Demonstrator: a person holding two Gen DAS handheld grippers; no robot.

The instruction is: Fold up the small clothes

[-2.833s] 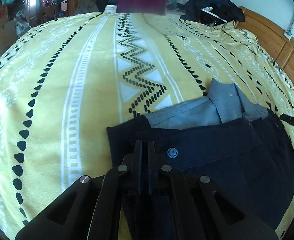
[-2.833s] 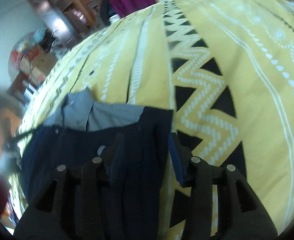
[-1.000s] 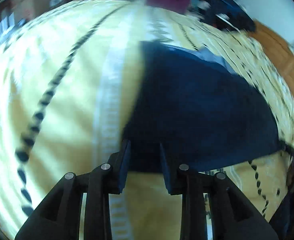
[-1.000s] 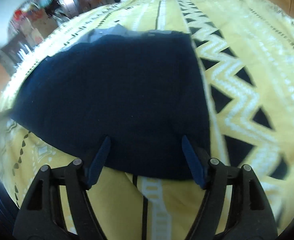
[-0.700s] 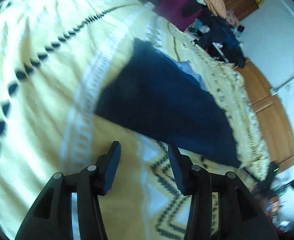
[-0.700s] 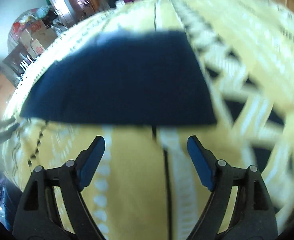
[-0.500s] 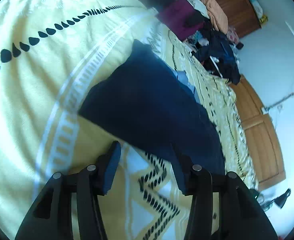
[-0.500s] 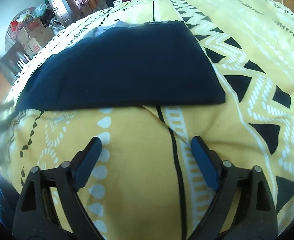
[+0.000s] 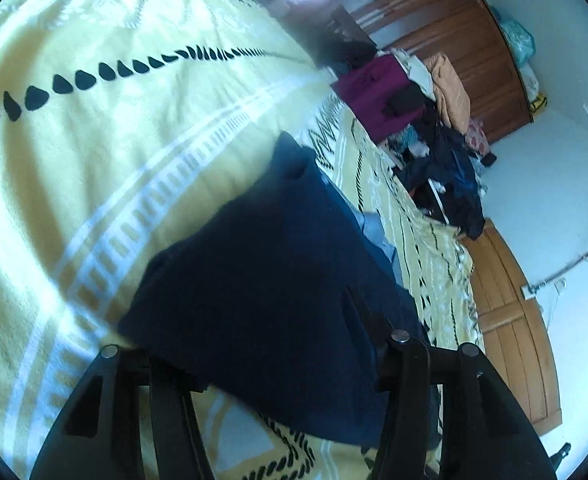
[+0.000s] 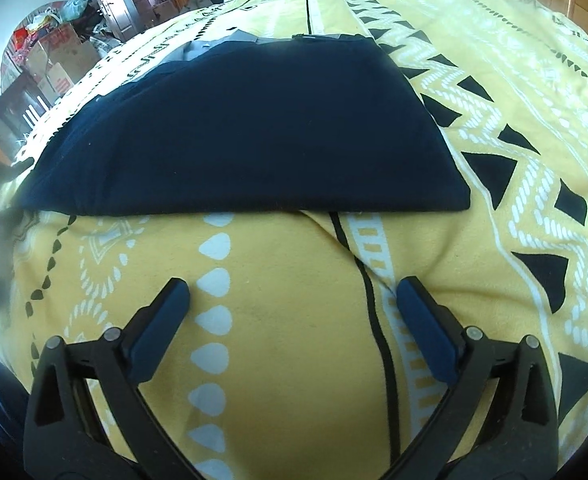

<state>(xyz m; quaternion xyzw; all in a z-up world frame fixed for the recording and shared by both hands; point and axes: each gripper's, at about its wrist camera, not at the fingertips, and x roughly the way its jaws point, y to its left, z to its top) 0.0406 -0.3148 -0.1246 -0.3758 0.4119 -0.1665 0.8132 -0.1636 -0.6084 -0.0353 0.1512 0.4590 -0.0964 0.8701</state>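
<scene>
1. The right wrist view looks squarely at one folded dark navy garment (image 10: 245, 132), lying flat on the yellow bedspread with black and white geometric patterns (image 10: 294, 320). Its near folded edge runs straight across the frame, and a strip of grey-blue lining (image 10: 209, 46) peeks out along its far edge.
2. The right gripper with blue-padded fingers (image 10: 289, 300) hovers above bare bedspread, just short of the garment's near edge. Its jaws are spread wide and grasp nothing.
3. Only this view shows the stacked cardboard boxes (image 10: 53, 60) at the far left of the room.
4. The left wrist view shows the same navy garment (image 9: 261, 272) from a tilted, close angle, with the grey-blue lining (image 9: 374, 232) at its right side.
5. The left gripper with black fingers (image 9: 269, 344) sits at the garment's near corner. Its jaws stand apart, released, with the dark cloth seen between them; whether a finger touches the fabric is unclear.
6. Only the left view shows the heap of mixed clothes, with a maroon piece and an orange one, (image 9: 414, 112) past the bed, the brown wooden wardrobe (image 9: 434, 12) and the light wooden headboard (image 9: 510, 320).
7. Count: one garment, two grippers, one bedspread, one heap of clothes.
</scene>
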